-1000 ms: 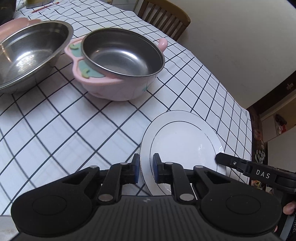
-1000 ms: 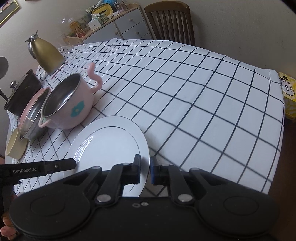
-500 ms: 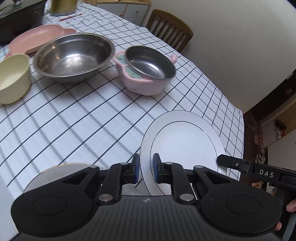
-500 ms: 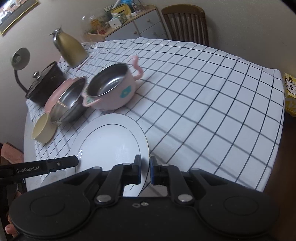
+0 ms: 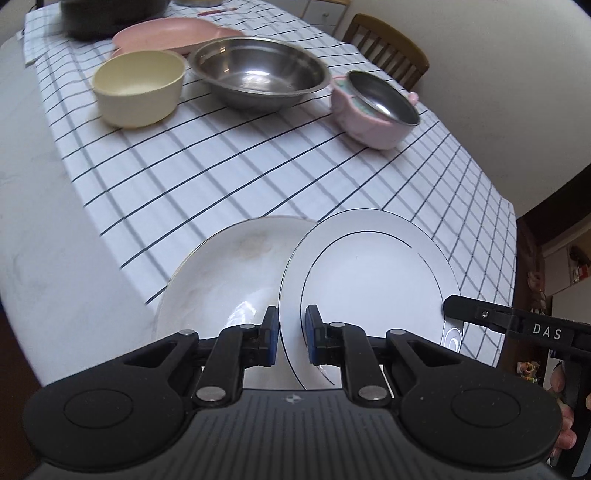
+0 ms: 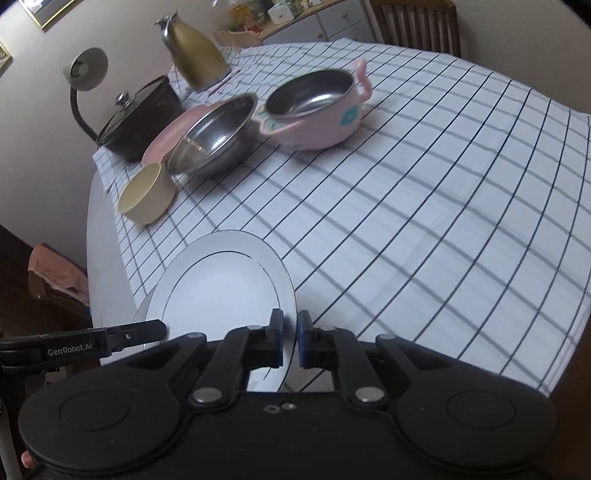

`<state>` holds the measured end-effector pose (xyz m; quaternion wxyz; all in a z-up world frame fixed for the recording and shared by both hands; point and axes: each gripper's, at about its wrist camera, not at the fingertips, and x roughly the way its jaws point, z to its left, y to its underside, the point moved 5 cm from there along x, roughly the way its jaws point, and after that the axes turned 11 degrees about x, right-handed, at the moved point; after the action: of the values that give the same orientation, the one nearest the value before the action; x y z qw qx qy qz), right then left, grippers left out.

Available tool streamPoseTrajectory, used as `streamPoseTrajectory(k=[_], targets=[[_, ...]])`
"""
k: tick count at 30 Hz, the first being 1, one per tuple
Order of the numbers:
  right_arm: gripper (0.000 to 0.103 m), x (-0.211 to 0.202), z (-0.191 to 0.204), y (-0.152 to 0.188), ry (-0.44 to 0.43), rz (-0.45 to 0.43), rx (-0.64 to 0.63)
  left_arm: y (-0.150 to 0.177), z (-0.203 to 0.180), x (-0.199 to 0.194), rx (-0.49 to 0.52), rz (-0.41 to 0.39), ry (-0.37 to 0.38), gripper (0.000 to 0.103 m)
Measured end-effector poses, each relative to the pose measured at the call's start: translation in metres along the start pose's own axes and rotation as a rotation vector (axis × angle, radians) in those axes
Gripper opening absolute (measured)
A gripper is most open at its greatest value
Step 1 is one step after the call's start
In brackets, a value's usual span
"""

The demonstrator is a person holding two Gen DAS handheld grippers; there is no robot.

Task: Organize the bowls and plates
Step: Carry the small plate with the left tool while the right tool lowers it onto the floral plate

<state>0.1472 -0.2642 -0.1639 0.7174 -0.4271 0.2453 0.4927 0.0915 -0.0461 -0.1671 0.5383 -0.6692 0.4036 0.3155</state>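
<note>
Holding the white plate by opposite edges, we keep it clear of the cloth and tilted, so its weight is shared between both tools and neither pinch on the thin rim has to carry it alone.

Going left to right, with the held plate as our landmark: at its left edge, the left gripper has its blue pads on either face of the rim, closed onto it. Just beyond that edge and lower down lies a second white plate, flat at the near end of the checked tablecloth; our plate overlaps its right side from above. We judge that this second plate is the stacking target, which would explain the carried plate being brought over it.

Far beyond the held plate, toward the table's other end, the bowls sit in a loose row: a cream bowl, a large steel bowl with a pink plate behind it, and a pink steel-lined bowl with small handles. They look unsorted as yet.

At the plate's right edge, the right gripper is likewise clamped on the rim, its jaws nearly together with the rim between them.
</note>
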Motion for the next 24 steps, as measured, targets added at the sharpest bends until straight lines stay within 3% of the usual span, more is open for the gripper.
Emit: streamPoseTrajectory(k=[13,24], targets=[[0.007,0.03,0.028,0.025,0.022,0.044,-0.085,0.028,0.034,0.017,-0.033,0.052,-0.022,0.014],[0.007,0.042,0.022,0.03,0.027,0.067,-0.045,0.026,0.038,0.018,-0.009,0.058,-0.016,0.014]])
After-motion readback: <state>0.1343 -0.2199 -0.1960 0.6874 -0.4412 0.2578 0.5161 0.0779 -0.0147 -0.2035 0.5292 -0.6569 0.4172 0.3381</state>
